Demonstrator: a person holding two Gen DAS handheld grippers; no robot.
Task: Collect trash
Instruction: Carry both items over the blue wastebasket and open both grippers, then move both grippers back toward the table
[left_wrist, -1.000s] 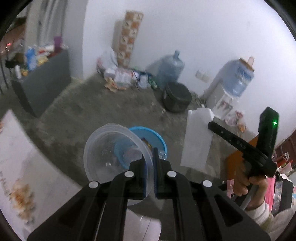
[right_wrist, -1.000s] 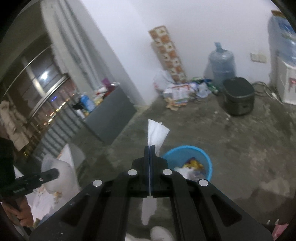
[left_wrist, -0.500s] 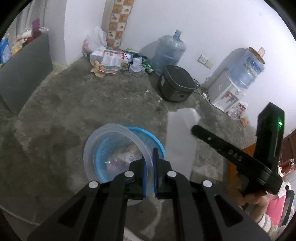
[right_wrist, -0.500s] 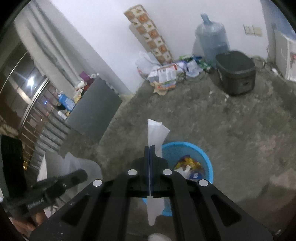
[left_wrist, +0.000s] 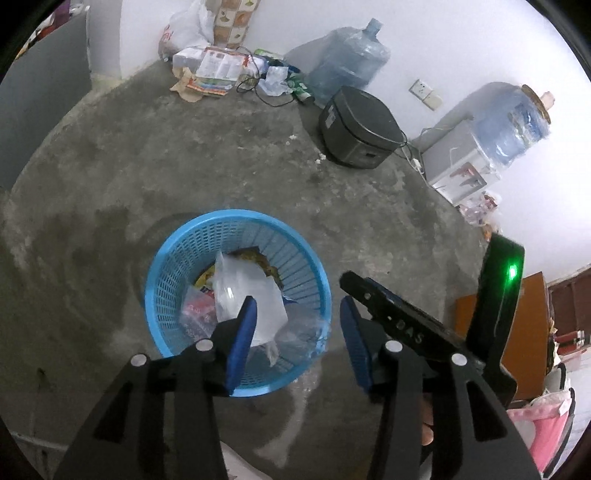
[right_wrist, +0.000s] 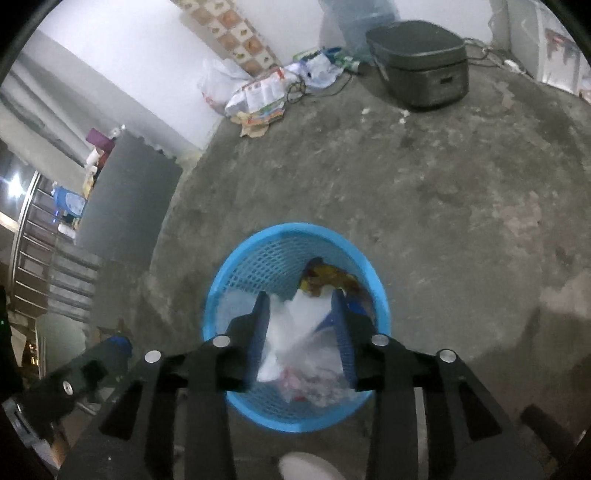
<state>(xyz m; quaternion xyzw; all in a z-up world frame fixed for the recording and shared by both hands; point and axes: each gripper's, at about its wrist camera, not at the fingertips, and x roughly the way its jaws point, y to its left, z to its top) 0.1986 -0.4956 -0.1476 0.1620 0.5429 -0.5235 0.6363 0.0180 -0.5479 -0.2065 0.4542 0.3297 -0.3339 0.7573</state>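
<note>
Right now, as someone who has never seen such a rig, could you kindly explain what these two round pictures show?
No robot here: a person holds a hand-held two-finger gripper in each hand, each with a fisheye camera looking along its fingers. One picture comes from the left gripper, the other from the right gripper. Both are open, holding nothing, above a round blue plastic mesh basket on a bare grey concrete floor. Inside lie white crumpled paper and clear plastic. A black rice cooker sits nearer the wall.

Blue mesh-pattern basket; white tissue in basket; black tools, blue pads; grey mottled floor; dark grey cooker; translucent blue jug; orange-checked column.
</note>
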